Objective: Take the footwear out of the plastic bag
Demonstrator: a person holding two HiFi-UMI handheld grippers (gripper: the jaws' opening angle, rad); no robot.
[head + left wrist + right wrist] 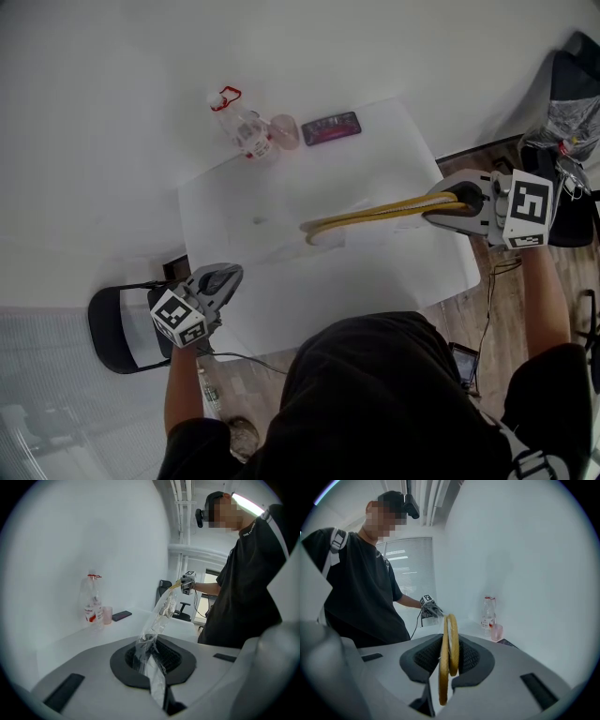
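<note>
My left tongs (152,658) pinch the clear plastic bag (161,613). My right tongs (449,660) pinch the yellow slippers (375,214), which reach toward 9 o'clock over the worktop (394,272). A bottle (242,127), pink cup (285,131) and phone (331,127) stand well apart at 12 o'clock.

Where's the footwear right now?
In the head view the yellow footwear is clamped in the right gripper at right, stretching left over the white table toward the left gripper, which pinches the plastic bag.
</note>
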